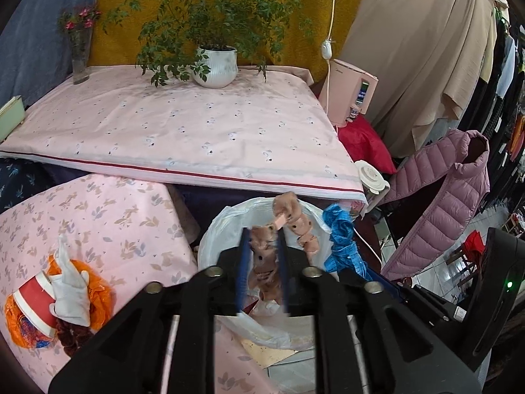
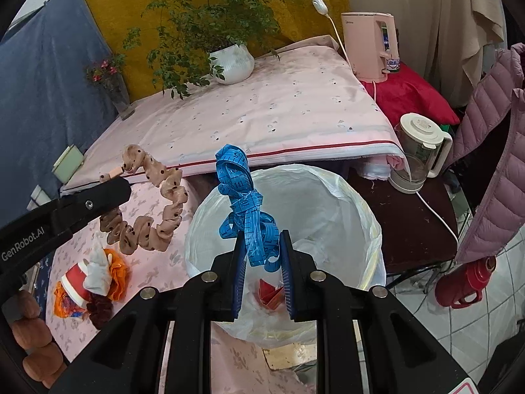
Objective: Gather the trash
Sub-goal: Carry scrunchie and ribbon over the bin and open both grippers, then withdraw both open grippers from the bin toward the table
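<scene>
My left gripper (image 1: 262,233) is shut on a tan polka-dot scrunchie (image 1: 262,259), which fills the gap between its blue pads. It hangs over the near left rim of the white-bagged bin (image 1: 213,229). In the right wrist view the scrunchie (image 2: 164,197) dangles as a loop from the left gripper (image 2: 126,182), left of the bin (image 2: 328,177). My right gripper (image 2: 262,239) is shut on a tangled blue measuring tape (image 2: 242,197) above the bin's mouth. A red folded paper (image 2: 270,292) lies inside the bin.
On the pink leaf-print cloth (image 1: 115,223) left of the bin lie a red-and-white paper cup (image 1: 34,305), a white glove (image 1: 70,289) and orange netting (image 1: 96,279). Behind are a potted plant (image 1: 216,65), a blender jug (image 2: 416,157) and a red flask (image 2: 466,285).
</scene>
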Demonstrator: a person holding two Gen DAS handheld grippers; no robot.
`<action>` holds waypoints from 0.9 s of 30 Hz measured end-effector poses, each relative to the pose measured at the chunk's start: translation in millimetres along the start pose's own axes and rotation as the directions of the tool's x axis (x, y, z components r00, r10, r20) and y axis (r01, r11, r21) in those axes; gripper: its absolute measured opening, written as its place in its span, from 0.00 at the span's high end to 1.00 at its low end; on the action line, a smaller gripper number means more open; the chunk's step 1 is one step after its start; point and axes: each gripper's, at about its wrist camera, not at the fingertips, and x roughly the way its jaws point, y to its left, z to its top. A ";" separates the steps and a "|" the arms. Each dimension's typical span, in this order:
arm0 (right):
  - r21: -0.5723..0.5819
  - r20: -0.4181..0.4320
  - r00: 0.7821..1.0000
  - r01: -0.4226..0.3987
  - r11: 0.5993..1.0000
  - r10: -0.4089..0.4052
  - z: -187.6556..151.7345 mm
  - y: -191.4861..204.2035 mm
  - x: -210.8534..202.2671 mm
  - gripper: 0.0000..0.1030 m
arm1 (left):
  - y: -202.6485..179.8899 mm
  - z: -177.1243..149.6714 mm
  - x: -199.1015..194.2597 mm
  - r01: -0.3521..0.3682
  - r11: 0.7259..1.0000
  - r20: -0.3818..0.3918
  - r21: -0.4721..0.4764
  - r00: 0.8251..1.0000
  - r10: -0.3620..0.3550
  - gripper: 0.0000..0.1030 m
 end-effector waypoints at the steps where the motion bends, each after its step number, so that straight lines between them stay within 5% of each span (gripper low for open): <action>1: 0.005 0.009 1.000 0.010 1.000 -0.010 0.4 -0.7 -0.2 0.76 | -1.0 0.6 0.8 -0.006 1.000 0.006 -0.001 1.000 0.006 0.50; 3: 0.020 0.018 1.000 0.007 1.000 -0.007 1.5 -2.8 -0.9 0.65 | -2.1 -0.2 -0.3 -0.028 1.000 0.029 0.000 0.999 0.028 0.46; 11: 0.031 0.030 1.000 0.003 1.000 -0.004 1.1 -4.1 -5.6 0.56 | 10.5 -6.0 6.0 -0.065 0.997 -0.004 -0.030 0.998 0.065 0.46; 27: -0.014 0.027 0.999 -0.022 1.000 0.022 -8.1 24.3 -15.6 0.55 | 36.7 -19.2 -13.7 -0.096 0.992 -0.002 -0.080 0.995 0.096 0.46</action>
